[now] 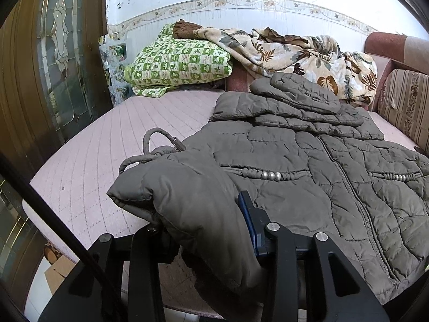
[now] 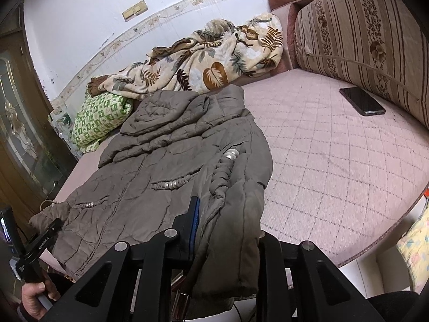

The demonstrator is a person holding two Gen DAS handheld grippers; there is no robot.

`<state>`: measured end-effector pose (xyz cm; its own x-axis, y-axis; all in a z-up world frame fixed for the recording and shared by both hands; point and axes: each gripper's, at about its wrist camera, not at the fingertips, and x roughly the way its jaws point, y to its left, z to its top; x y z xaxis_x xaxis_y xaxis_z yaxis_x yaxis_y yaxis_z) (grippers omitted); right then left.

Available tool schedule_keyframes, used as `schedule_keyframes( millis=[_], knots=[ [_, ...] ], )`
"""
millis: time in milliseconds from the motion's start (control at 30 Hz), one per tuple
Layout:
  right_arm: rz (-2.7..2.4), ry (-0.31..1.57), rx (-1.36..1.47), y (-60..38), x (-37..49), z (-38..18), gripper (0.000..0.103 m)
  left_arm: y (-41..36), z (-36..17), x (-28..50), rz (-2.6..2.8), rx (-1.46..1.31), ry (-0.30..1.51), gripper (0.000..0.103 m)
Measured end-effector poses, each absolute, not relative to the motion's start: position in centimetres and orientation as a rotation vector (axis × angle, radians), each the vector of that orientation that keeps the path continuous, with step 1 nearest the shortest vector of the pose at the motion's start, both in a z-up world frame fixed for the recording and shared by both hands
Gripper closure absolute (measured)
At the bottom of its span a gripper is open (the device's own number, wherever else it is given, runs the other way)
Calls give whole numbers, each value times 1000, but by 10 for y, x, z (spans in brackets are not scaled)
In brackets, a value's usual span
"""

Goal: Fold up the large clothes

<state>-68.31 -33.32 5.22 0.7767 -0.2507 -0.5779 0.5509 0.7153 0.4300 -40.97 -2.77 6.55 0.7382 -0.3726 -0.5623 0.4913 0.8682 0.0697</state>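
A grey-brown quilted jacket (image 1: 308, 161) lies front-up on the pink mattress (image 1: 107, 145), hood toward the wall. My left gripper (image 1: 198, 214) is shut on a bunched lower corner of the jacket. The fabric drapes over the left finger, and the blue pad (image 1: 248, 214) presses on it from the right. In the right wrist view my right gripper (image 2: 228, 220) is shut on the other lower corner of the jacket (image 2: 166, 145), whose fabric hangs over the right finger. The left gripper (image 2: 45, 238) shows at the far left, held by a hand (image 2: 32, 297). Both corners are lifted slightly off the mattress (image 2: 335, 161).
A green checked pillow (image 1: 177, 61) and a leaf-print blanket (image 1: 295, 51) lie by the wall. A striped cushion (image 2: 362, 35) lines the right side, with a black phone (image 2: 362, 100) next to it. A glass-panelled door (image 1: 59, 53) stands left. A drawstring cord (image 1: 158, 139) trails off the jacket.
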Motion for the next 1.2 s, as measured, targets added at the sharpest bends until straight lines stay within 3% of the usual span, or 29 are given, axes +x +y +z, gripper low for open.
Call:
schedule_keyframes(
  millis=[1200],
  knots=[
    [-424,390,632,-357,-667,119,81,-50,138,-382,-513,169,458,65]
  ],
)
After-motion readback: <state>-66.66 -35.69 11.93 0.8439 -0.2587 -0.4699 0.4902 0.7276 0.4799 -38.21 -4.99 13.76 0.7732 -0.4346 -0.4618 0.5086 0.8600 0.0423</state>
